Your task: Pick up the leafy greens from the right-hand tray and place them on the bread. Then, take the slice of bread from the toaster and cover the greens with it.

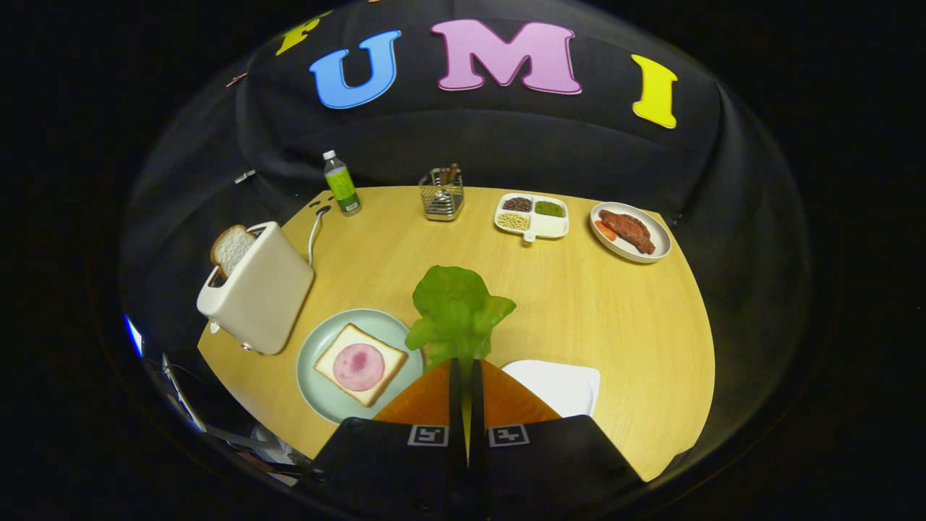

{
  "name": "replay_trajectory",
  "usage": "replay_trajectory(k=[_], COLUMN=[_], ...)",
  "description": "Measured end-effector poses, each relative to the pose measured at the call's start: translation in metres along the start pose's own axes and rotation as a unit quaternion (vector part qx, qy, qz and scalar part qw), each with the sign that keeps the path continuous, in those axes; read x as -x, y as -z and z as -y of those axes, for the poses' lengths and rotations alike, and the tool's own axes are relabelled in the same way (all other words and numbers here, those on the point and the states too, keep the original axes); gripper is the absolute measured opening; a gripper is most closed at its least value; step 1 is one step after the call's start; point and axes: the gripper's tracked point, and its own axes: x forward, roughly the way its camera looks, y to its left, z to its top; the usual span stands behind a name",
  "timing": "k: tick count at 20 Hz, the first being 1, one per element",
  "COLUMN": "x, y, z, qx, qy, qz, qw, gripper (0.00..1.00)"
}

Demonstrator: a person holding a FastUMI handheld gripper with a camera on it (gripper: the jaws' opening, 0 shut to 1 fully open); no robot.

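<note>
My gripper (466, 362) is shut on the stem of the leafy greens (456, 307), which stick up ahead of the fingertips, lifted off the table. Left of the fingers, a pale green plate (318, 394) holds a slice of bread (359, 364) topped with a round of pink ham. Right of the fingers lies the white tray (561, 383), partly hidden by the gripper. Further left stands a cream toaster (257, 289) with a bread slice (231, 250) poking out of its slot.
At the table's far side stand a green-labelled bottle (341, 184), a wire utensil holder (442, 194), a divided white dish of grains (532, 215) and a white plate of meat (631, 231). The toaster's cord (315, 228) runs toward the bottle.
</note>
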Motion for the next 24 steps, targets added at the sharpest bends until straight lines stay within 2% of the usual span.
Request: replay_trajectory(k=[13,20,24], x=[-0.047,-0.067,-0.076], y=[0.014,0.031,0.035], z=[-0.11,-0.128,-0.129], qx=[0.068,0.097,0.102], qy=[-0.051,-0.049,-0.038], qz=[-0.04,-0.07,-0.075], qw=[0.996,0.992,0.991], gripper=[0.05,0.07,0.15])
